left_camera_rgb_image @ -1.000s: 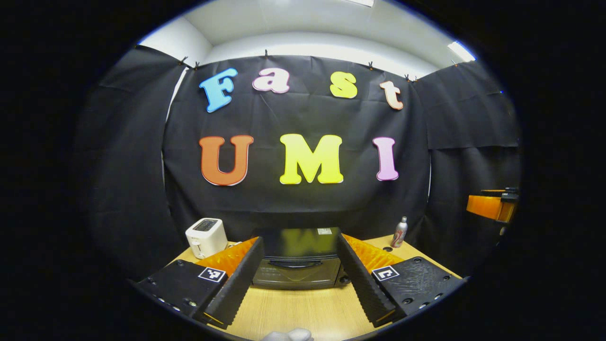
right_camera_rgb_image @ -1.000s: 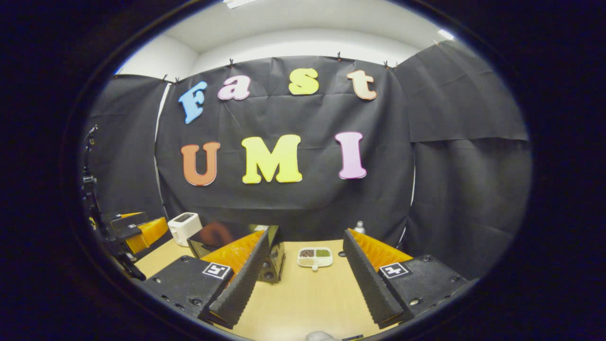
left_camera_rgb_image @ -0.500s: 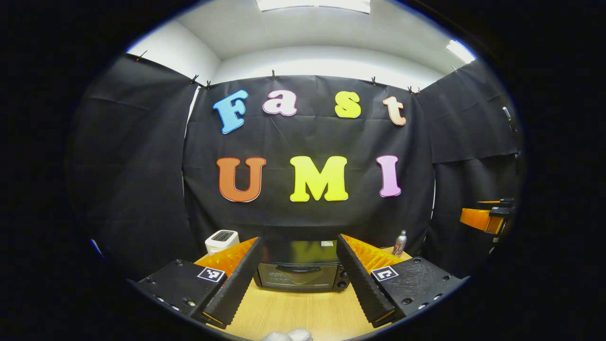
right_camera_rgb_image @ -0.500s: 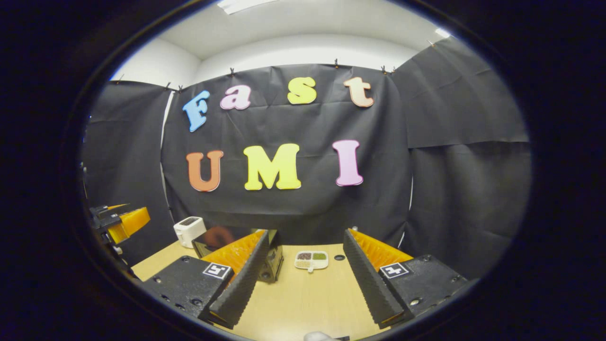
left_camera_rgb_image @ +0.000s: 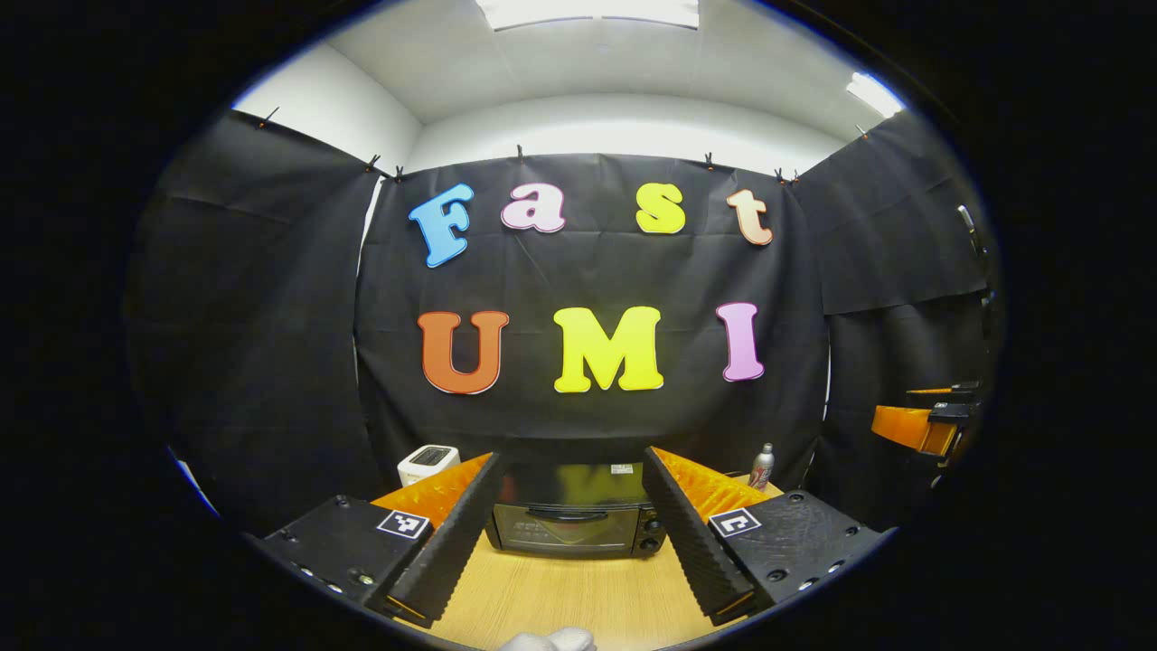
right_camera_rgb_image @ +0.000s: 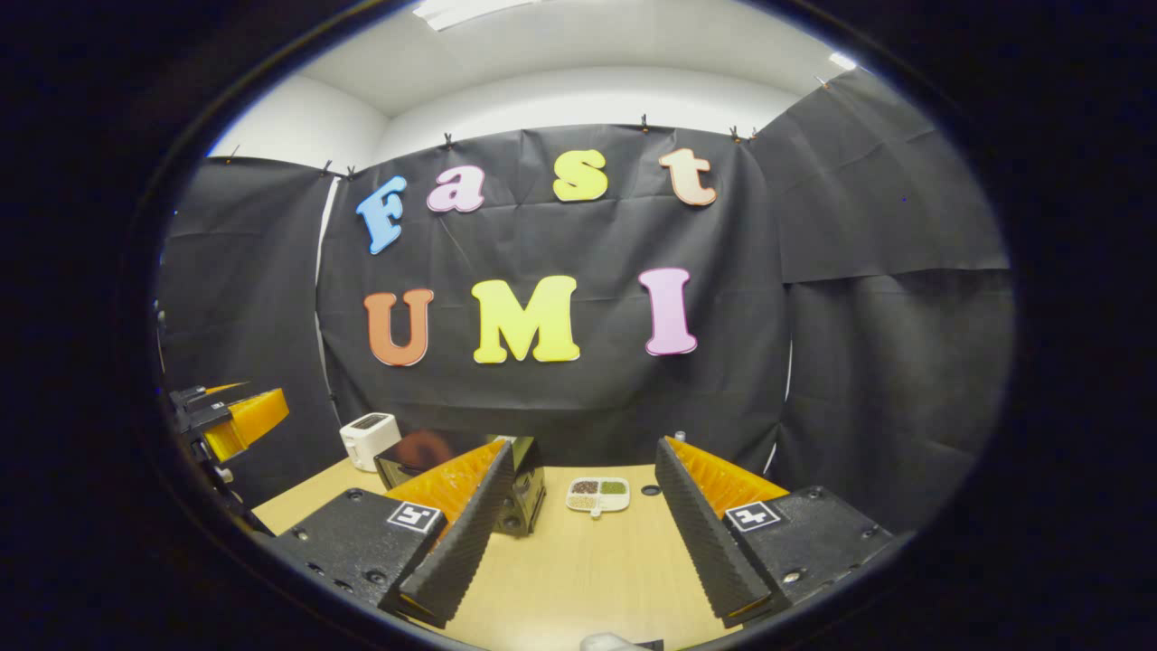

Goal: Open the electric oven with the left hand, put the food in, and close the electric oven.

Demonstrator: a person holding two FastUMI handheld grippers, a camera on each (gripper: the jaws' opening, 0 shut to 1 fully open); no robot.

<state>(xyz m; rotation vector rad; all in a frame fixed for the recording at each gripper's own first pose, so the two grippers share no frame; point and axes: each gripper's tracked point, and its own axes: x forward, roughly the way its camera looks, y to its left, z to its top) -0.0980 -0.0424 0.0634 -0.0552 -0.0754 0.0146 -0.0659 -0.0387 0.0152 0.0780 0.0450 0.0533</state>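
A black electric oven (left_camera_rgb_image: 575,517) stands on the wooden table (left_camera_rgb_image: 560,597) with its door closed, straight ahead of my left gripper (left_camera_rgb_image: 568,533). That gripper is open and empty, well short of the oven. In the right gripper view the oven (right_camera_rgb_image: 520,484) is seen from its side, partly behind the left finger. A white divided tray of food (right_camera_rgb_image: 598,494) lies on the table to the oven's right. My right gripper (right_camera_rgb_image: 578,533) is open, empty, and short of the tray. The other gripper appears as an orange shape at the far right (left_camera_rgb_image: 922,425) and at the far left (right_camera_rgb_image: 230,420).
A white toaster (left_camera_rgb_image: 427,464) sits at the table's back left, also seen as the toaster (right_camera_rgb_image: 371,438). A small metal bottle (left_camera_rgb_image: 762,466) stands at the back right. A round hole (right_camera_rgb_image: 650,490) is in the table beside the tray. Black cloth walls surround the table.
Both views have tilted up and drawn back: the oven, toaster and tray look smaller and farther. Both grippers stayed open.
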